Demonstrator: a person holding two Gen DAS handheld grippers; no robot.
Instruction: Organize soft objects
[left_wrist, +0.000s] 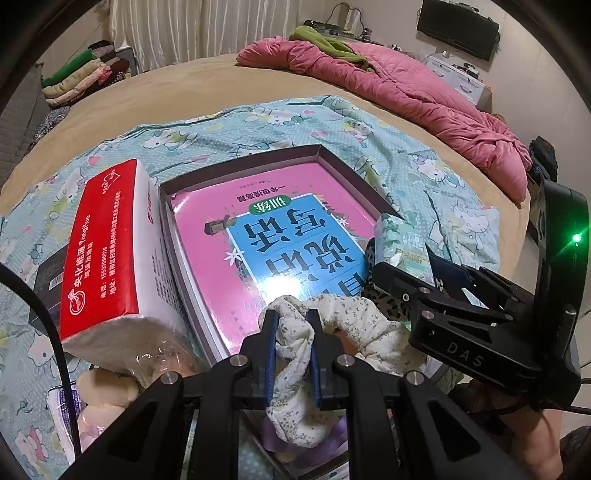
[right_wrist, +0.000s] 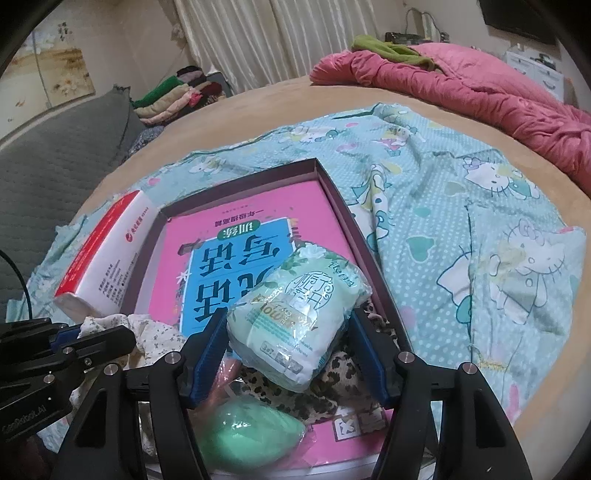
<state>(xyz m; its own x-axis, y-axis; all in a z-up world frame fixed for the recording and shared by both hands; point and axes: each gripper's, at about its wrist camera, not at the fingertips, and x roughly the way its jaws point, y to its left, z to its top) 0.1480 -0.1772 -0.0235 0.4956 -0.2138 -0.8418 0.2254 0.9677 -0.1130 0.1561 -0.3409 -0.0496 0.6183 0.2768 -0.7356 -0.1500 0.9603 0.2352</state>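
Observation:
My left gripper (left_wrist: 291, 354) is shut on a white floral cloth (left_wrist: 295, 369) at the near edge of a shallow dark box (left_wrist: 240, 162) holding a pink and blue book (left_wrist: 280, 236). My right gripper (right_wrist: 291, 354) is shut on a pale green tissue pack (right_wrist: 295, 314) above the box's near right corner; the pack also shows in the left wrist view (left_wrist: 402, 243). A leopard-print cloth (right_wrist: 343, 387) and a green soft lump (right_wrist: 247, 432) lie under it. The floral cloth also shows at the left in the right wrist view (right_wrist: 147, 332).
A red and white tissue pack (left_wrist: 110, 251) lies left of the box on a Hello Kitty sheet (right_wrist: 480, 221). A pink quilt (left_wrist: 406, 96) lies at the back right. Folded clothes (left_wrist: 81, 74) are stacked at the back left. A plush toy (left_wrist: 103, 391) sits near left.

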